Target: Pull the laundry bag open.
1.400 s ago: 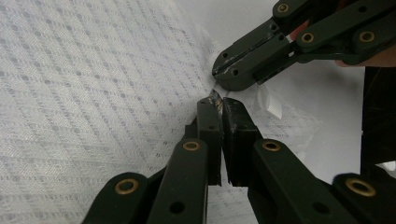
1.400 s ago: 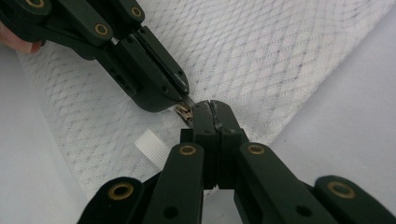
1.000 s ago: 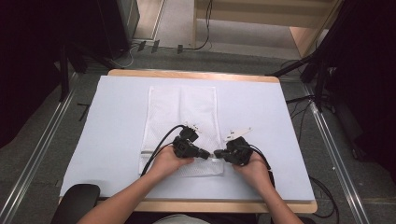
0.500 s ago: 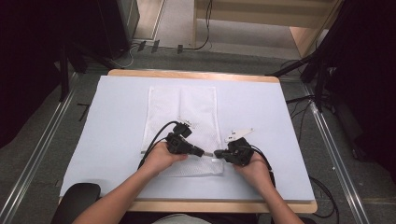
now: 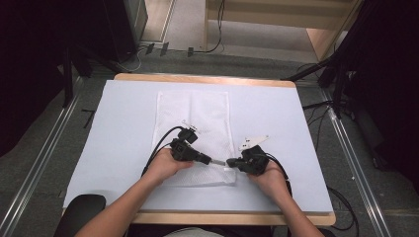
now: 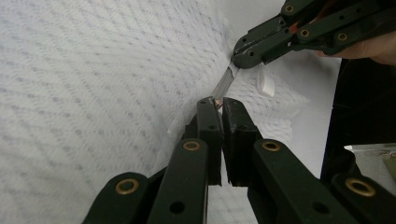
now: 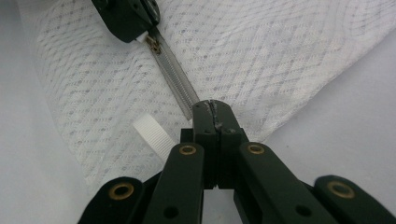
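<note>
A white mesh bag (image 5: 195, 123) lies flat on the pale table cover (image 5: 123, 128). Along its near edge runs a grey zipper (image 7: 175, 79). My left gripper (image 5: 213, 161) (image 6: 218, 101) is shut on the small copper zipper pull (image 6: 217, 103). My right gripper (image 5: 230, 162) (image 7: 211, 106) is shut on the bag's edge at the zipper's end, just right of the left one. The two grippers point tip to tip, with a short stretch of zipper taut between them. A white ribbed tab (image 7: 154, 135) sticks out of the bag beside the right gripper's jaws.
The table's wooden edge (image 5: 232, 217) is close to the person. A black chair arm (image 5: 81, 210) sits at the lower left. Cables (image 5: 163, 143) trail from both grippers across the bag. Dark equipment and metal rails flank the table.
The left hand has slid a little to the left and away from the person with the zipper pull in its jaws. The stretch of zipper between the grippers is longer. The right hand kept still.
</note>
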`<state>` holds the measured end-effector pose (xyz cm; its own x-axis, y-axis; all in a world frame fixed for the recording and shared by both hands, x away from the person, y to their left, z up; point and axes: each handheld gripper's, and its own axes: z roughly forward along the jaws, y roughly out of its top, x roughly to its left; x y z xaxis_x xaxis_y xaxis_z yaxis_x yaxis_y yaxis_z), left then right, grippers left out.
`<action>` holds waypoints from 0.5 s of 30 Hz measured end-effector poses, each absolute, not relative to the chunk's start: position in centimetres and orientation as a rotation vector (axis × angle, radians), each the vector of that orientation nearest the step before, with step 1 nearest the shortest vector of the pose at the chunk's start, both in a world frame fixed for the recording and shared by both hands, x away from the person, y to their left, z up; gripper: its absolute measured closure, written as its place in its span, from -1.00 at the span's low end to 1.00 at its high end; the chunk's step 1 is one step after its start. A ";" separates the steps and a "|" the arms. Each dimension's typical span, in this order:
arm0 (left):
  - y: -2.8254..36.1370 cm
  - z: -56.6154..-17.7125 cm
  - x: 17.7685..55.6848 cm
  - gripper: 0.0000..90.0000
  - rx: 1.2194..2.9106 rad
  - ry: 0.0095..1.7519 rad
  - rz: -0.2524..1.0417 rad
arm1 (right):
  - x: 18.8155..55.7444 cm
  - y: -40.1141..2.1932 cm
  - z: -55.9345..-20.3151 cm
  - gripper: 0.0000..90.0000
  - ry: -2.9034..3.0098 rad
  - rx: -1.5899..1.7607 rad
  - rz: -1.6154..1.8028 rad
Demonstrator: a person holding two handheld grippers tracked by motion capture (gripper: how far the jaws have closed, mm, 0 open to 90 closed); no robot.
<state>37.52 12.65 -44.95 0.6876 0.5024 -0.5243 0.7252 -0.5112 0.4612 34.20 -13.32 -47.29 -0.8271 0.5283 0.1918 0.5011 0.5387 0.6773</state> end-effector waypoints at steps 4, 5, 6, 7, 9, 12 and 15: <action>13.4 -44.7 37.5 0.96 2.228 0.943 -0.420 | 34.3 -13.3 -47.3 1.00 2.733 0.910 1.182; 13.6 -44.7 37.5 0.96 2.220 0.948 -0.426 | 34.4 -13.3 -47.3 1.00 2.736 0.908 1.182; 13.8 -44.6 37.5 0.96 2.216 0.952 -0.430 | 34.4 -13.3 -47.2 1.00 2.738 0.912 1.178; 14.0 -44.6 37.4 0.96 2.219 0.952 -0.423 | 34.4 -13.3 -47.2 1.00 2.741 0.919 1.173; 14.3 -44.5 37.2 0.96 2.214 0.962 -0.419 | 34.4 -13.2 -47.2 1.00 2.743 0.910 1.167; 14.8 -44.3 37.1 0.96 2.205 0.968 -0.410 | 34.3 -13.2 -47.1 1.00 2.744 0.905 1.157; 15.3 -44.2 37.0 0.96 2.194 0.976 -0.414 | 34.4 -13.1 -47.1 1.00 2.744 0.894 1.158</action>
